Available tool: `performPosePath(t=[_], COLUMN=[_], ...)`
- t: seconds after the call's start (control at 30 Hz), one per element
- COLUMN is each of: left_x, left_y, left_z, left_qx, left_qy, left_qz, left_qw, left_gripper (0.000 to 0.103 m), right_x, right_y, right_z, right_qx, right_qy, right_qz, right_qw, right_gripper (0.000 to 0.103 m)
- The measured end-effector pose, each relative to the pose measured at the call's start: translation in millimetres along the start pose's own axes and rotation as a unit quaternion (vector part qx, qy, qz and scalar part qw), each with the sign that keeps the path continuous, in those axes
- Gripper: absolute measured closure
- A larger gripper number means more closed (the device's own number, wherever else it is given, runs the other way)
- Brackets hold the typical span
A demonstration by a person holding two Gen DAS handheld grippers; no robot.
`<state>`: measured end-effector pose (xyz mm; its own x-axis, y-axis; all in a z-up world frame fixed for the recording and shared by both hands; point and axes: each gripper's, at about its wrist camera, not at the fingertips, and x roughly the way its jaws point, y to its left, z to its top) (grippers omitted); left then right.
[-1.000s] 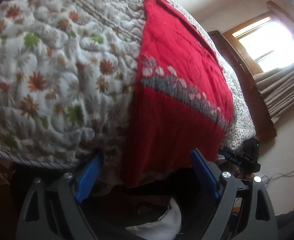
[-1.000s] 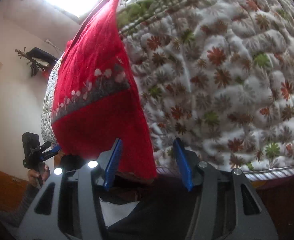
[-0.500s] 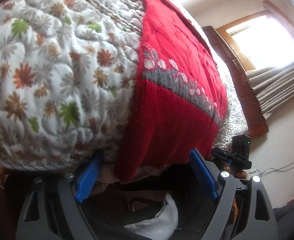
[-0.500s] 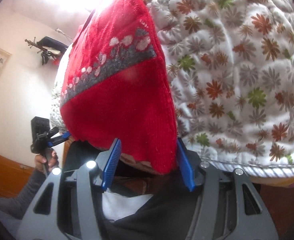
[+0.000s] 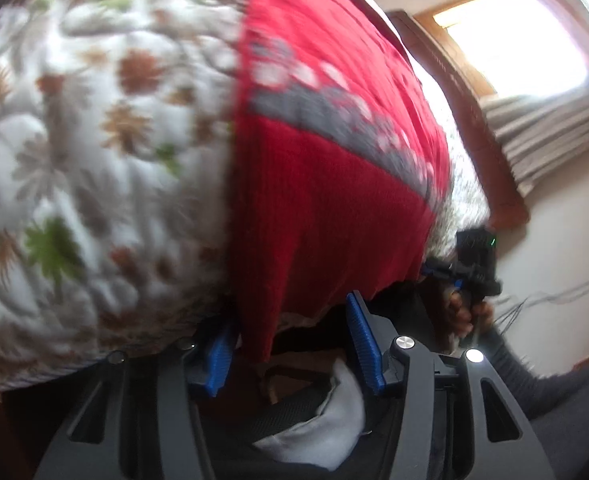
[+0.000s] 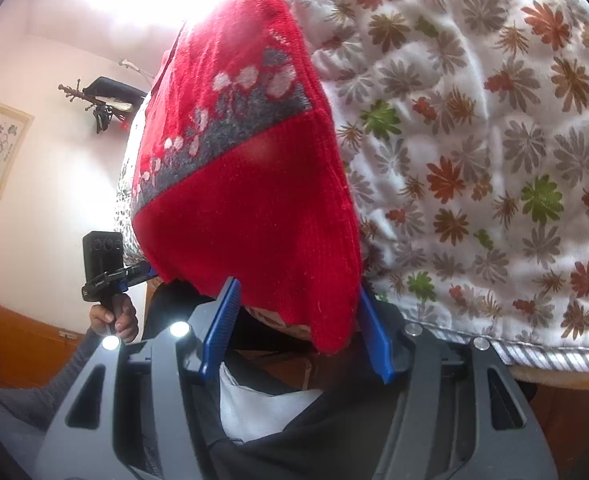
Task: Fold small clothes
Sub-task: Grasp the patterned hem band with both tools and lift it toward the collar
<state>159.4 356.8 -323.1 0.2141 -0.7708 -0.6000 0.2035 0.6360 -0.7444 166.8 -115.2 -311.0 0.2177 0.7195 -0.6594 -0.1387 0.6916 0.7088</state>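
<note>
A bed fills most of both views, covered by a white quilt (image 6: 494, 140) that is puffy, stitched in curving lines and printed with brown, rust and green flowers. Its near edge ends in a striped cord above a darker bed base.

On the quilt lies a red sweater (image 6: 246, 184), spread flat. It is a knitted piece: ribbed and plain red at the near hem, crossed by a grey band with pale round flower shapes, then plain red again farther up. Its long axis runs from the near edge of the bed away toward the far end, and the hem hangs over the near edge, pointing down toward the grippers. In the left wrist view the sweater (image 5: 334, 152) is blurred.

The left gripper (image 5: 290, 344) stands open, its blue ribbed fingers (image 5: 360, 344) on either side of the hem's left corner, not pressing it. The right gripper (image 6: 294, 328) is also spread open, with the hem's right corner hanging between its blue fingers (image 6: 222, 320); whether the cloth touches them I cannot tell.

Far off are a pale wall, a bright window with curtains (image 5: 550, 136) and a framed picture (image 6: 0, 148).
</note>
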Motion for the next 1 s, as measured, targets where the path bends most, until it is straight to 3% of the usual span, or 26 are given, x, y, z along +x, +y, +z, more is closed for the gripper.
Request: performPosePath(t=[0.07,0.1,0.13,0.17,0.2,0.53,0.83,1.0], left_x=[0,2,0,-2,-5,-46,-71,-82], left_y=[1,-1,-1,-1,-1,-23,-56,-78], left_z=[-4,-3,-4,-5,-7,-33,-45,-50], left_qx=[0.001,0.002,0.002,-0.001,-0.005,-0.011,0.014,0.025], left_qy=[0.005,0.008,0.005,-0.001,-0.010,-0.079,-0.156,-0.191], left_qz=[0.003,0.006,0.009,0.004,0.000,-0.084,-0.149,-0.180], left_qw=[1.0000,0.9999,0.9999,1.0000,0.9999,0.9933,0.9764,0.9646], left_gripper=[0.060,0.082,0.096,0.095,0.096,0.097,0.097,0.097], right_x=[0,1,3,4,4,-49,-101,-122], right_y=[1,1,0,-1,-2,10,38,52], right_z=[0,1,2,3,3,-5,-9,-15], right_qx=[-0.001,-0.001,-0.003,-0.005,-0.003,0.024,0.011,-0.001], right_qy=[0.006,0.011,0.014,0.016,0.016,-0.044,-0.107,-0.127], right_qz=[0.013,0.016,0.013,0.008,0.007,0.093,0.163,0.179], right_qw=[1.000,1.000,1.000,1.000,1.000,0.994,0.981,0.976], right_gripper=[0.053,0.064,0.075,0.082,0.095,0.096,0.097,0.097])
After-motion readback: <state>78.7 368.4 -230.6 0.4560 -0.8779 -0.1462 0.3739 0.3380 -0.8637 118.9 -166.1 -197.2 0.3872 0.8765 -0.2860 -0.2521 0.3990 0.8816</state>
